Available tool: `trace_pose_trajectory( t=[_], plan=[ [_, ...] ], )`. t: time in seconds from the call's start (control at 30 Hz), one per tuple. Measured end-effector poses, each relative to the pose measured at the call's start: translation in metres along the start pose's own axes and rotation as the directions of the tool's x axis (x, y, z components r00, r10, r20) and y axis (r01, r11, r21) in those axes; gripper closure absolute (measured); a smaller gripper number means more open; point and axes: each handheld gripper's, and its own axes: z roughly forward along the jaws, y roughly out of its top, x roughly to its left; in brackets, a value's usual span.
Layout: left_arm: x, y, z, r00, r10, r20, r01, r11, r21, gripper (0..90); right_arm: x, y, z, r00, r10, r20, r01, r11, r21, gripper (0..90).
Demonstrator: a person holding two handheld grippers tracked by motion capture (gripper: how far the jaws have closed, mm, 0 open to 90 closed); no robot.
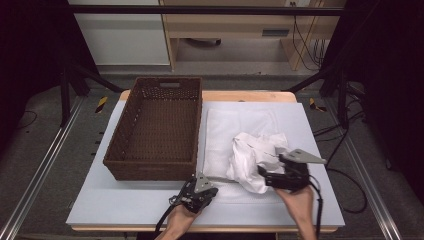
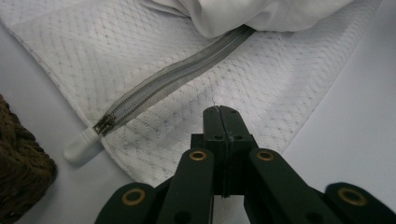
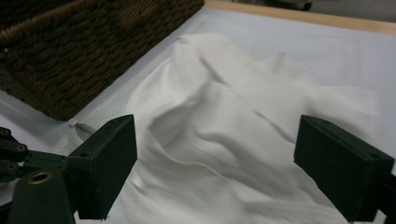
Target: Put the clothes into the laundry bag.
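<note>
The brown woven basket point(image 1: 155, 127) stands on the left half of the tabletop point(image 1: 100, 200), and it looks empty.

Just right of the basket, near the front edge, the left tongs point(image 1: 212, 181) are shut tight. In the left gripper view the two black jaws are pressed together on the near edge of the white mesh bag point(image 2: 140, 60). They seem to pinch that edge, though I cannot see any cloth inside them. The bag lies flat on the right half of the tabletop. It is thin, with tiny holes all over, and a grey zipper point(image 2: 173, 79) runs across it to a white end tab by the basket's corner.

On the front part of the bag sits the white cloth point(image 1: 255, 155), all bunched up in a lump with soft folds. It is smooth and plain. It looks light and floppy, so it will sag and slide when lifted. It will not break. A good place to grab is a thick fold near the top of the lump, so more of it comes up at once.

The right tongs point(image 1: 267, 170) are wide open just above the cloth's near side. They hold nothing.
</note>
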Motion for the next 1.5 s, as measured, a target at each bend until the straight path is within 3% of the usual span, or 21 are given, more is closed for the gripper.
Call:
trace_pose_trajectory(
  t=[0.07, 0.13, 0.23, 0.27, 0.33, 0.37, 0.43, 0.5, 0.6, 0.63, 0.7, 0.73, 0.8, 0.87, 0.93, 1.03, 1.13, 1.33, 1.5],
  plan=[
    [-0.001, -0.001, 0.000, 1.0000, -0.001, -0.006, 0.001, 1.0000, -0.004, 89.6, 0.019, 0.000, 0.024, 0.9981, -0.048, 0.038, 0.047, 0.998, 0.033, 9.7],
    [-0.001, -0.001, 0.000, 0.9999, 0.003, -0.010, -0.004, 1.0000, -0.008, 89.6, 0.028, -0.003, 0.041, 0.9963, -0.067, 0.053, 0.064, 0.996, 0.062, 9.4],
    [-0.003, -0.001, 0.000, 0.9997, 0.016, -0.019, -0.016, 0.9998, -0.010, 89.6, 0.030, -0.010, 0.068, 0.9927, -0.079, 0.092, 0.065, 0.987, 0.146, 9.9],
    [-0.003, -0.001, 0.000, 0.9997, 0.012, -0.020, -0.013, 0.9999, -0.011, 89.6, 0.024, -0.017, 0.075, 0.9937, -0.053, 0.099, 0.036, 0.986, 0.164, 16.2],
    [-0.002, -0.002, 0.000, 0.9999, 0.002, -0.016, -0.002, 0.9999, -0.013, 89.6, 0.020, -0.020, 0.075, 0.9944, -0.041, 0.097, 0.026, 0.989, 0.149, 19.5],
    [-0.001, -0.001, 0.000, 0.9999, -0.006, -0.009, 0.006, 0.9999, -0.010, 89.6, 0.015, -0.025, 0.075, 0.9956, -0.033, 0.088, 0.018, 0.987, 0.157, 30.4],
    [0.001, -0.001, 0.000, 0.9999, -0.015, 0.002, 0.015, 0.9999, -0.007, 89.6, 0.012, -0.028, 0.075, 0.9958, -0.036, 0.084, 0.022, 0.986, 0.164, 34.6],
    [0.001, -0.001, 0.000, 0.9999, -0.010, 0.005, 0.010, 0.9999, -0.006, 89.6, 0.006, -0.030, 0.075, 0.9987, 0.014, 0.050, -0.022, 0.984, 0.176, 48.1],
    [0.001, -0.001, 0.000, 1.0000, 0.007, 0.005, -0.007, 0.9999, -0.010, 89.6, 0.004, -0.028, 0.072, 0.9986, 0.035, 0.040, -0.042, 0.982, 0.182, 59.1],
    [0.001, -0.001, 0.000, 1.0000, 0.004, 0.009, -0.004, 1.0000, -0.009, 89.6, 0.002, -0.027, 0.069, 0.9983, 0.045, 0.038, -0.051, 0.982, 0.183, 68.6],
    [0.002, -0.001, 0.000, 0.9999, -0.003, 0.015, 0.003, 1.0000, -0.005, 89.6, 0.000, -0.026, 0.066, 0.9983, 0.044, 0.038, -0.050, 0.983, 0.176, 71.6],
    [0.003, -0.001, 0.000, 0.9998, -0.005, 0.017, 0.005, 1.0000, -0.005, 89.6, -0.007, -0.023, 0.054, 0.9963, 0.054, 0.067, -0.063, 0.986, 0.152, 73.8],
    [0.002, -0.001, 0.000, 0.9999, 0.002, 0.015, -0.002, 1.0000, -0.004, 89.6, -0.010, -0.021, 0.050, 0.9956, 0.050, 0.079, -0.061, 0.988, 0.144, 74.1],
    [0.001, -0.001, 0.000, 0.9999, 0.004, 0.009, -0.004, 1.0000, -0.006, 89.6, -0.022, -0.021, 0.036, 0.9914, 0.074, 0.108, -0.087, 0.988, 0.124, 74.2],
    [0.001, -0.001, 0.000, 1.0000, 0.000, 0.004, 0.000, 1.0000, -0.005, 89.6, -0.039, -0.025, 0.017, 0.9810, 0.097, 0.169, -0.115, 0.988, 0.103, 74.1],
    [0.000, -0.001, 0.000, 1.0000, 0.001, 0.001, -0.001, 1.0000, -0.006, 89.6, -0.051, -0.033, 0.009, 0.9746, 0.111, 0.195, -0.133, 0.985, 0.107, 74.0],
    [-0.001, -0.001, 0.000, 1.0000, 0.002, -0.005, -0.002, 0.9999, -0.010, 89.6, -0.060, -0.050, 0.015, 0.9757, 0.116, 0.186, -0.142, 0.980, 0.137, 72.5],
    [-0.001, 0.000, 0.000, 1.0000, -0.002, -0.001, 0.002, 0.9999, -0.010, 89.6, -0.056, -0.053, 0.020, 0.9775, 0.097, 0.187, -0.123, 0.984, 0.131, 68.7],
    [-0.002, 0.000, 0.001, 0.9999, -0.007, 0.014, 0.007, 0.9999, -0.013, 89.6, -0.056, -0.054, 0.024, 0.9784, 0.109, 0.176, -0.132, 0.983, 0.128, 65.4]
  ],
)
